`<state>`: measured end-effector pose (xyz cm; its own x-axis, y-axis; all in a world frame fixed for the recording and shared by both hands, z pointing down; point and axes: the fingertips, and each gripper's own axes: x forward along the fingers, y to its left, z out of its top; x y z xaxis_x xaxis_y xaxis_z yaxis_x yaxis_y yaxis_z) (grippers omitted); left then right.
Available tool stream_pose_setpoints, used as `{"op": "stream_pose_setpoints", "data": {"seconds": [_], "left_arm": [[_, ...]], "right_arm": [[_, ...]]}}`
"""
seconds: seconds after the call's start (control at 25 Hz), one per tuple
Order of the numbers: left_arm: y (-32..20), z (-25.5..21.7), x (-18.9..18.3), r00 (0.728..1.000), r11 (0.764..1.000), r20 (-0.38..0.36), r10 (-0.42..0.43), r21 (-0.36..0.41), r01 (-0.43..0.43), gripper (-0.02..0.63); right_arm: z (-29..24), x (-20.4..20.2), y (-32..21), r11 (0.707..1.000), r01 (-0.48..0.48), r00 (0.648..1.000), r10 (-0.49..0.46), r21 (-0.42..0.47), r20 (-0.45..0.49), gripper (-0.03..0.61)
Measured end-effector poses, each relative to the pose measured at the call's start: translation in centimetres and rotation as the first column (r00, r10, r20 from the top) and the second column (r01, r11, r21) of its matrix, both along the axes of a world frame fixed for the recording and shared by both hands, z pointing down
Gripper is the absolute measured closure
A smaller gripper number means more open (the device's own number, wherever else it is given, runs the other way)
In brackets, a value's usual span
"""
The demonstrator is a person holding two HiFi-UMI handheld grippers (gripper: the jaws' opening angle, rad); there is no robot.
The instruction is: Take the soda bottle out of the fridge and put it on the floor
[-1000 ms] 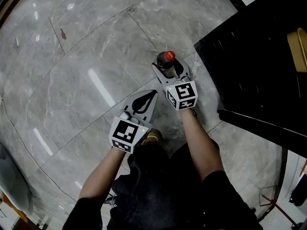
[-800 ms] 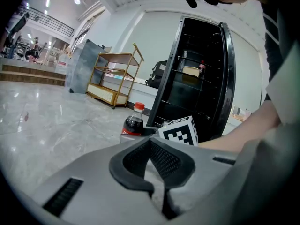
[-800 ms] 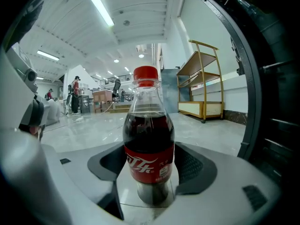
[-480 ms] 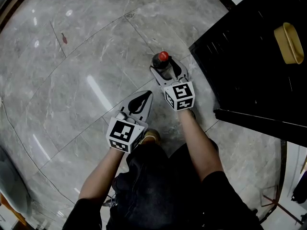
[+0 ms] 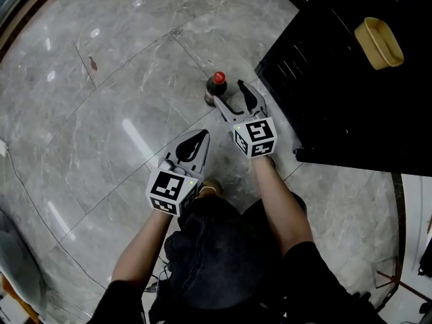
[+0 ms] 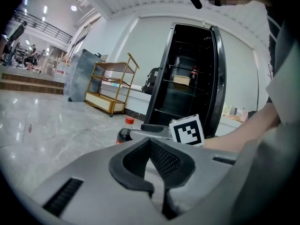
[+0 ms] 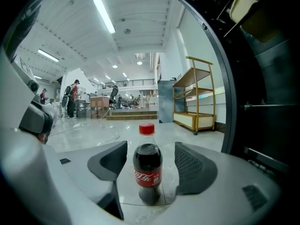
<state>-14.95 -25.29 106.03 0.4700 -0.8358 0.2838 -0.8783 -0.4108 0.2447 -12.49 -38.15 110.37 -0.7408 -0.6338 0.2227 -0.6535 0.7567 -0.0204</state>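
A small cola soda bottle with a red cap stands upright on the grey marble floor, just left of the open black fridge. My right gripper is open right behind it, its fingers spread and apart from the bottle. In the right gripper view the soda bottle stands free in front of the gap of the right gripper. My left gripper hangs shut and empty nearer my body. The left gripper view shows the soda bottle beyond the right gripper's marker cube.
The fridge stands open at the right, with a yellow container on a shelf and its door edge jutting out near my right arm. A gold shelving rack stands far off. My legs and shoe are below the grippers.
The right gripper has let go of the soda bottle, opened and drawn back a little. The bottle now stands alone on the floor. The left gripper stayed shut.
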Motion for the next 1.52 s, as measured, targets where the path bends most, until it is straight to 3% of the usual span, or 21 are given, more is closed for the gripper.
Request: {"op": "stream_pose_setpoints", "data": {"seconds": [0.28,0.48,0.8,1.24,1.52], "left_arm": [[-0.5,-2.9,0.7,1.000,1.000,-0.015,0.022,0.007,-0.022,0.607],[-2.2,-8.4,0.9,1.000,1.000,-0.029,0.000,-0.014,0.000,0.607],[-2.0,-23.9,0.1,1.000,0.997,-0.017,0.004,-0.077,-0.005,0.607],[-4.6,-46.8,-1.2,1.000,0.996,-0.018,0.005,-0.088,-0.006,0.607],[-5.0,-56.4,0.0,0.998,0.997,-0.019,0.060,-0.054,-0.061,0.607]], "right_arm": [[-4.9,0.8,-0.9,0.999,-0.029,0.999,0.028,0.017,0.034,0.259],[-11.6,2.5,-1.3,1.000,-0.012,1.000,0.011,0.016,0.018,0.259],[-25.9,4.9,0.3,0.996,-0.066,0.997,0.069,-0.061,0.046,0.259],[-46.9,5.7,1.8,0.989,-0.107,0.993,0.110,-0.099,0.031,0.259],[-58.2,6.3,5.1,0.993,-0.089,0.994,0.093,-0.073,0.061,0.259]]}}
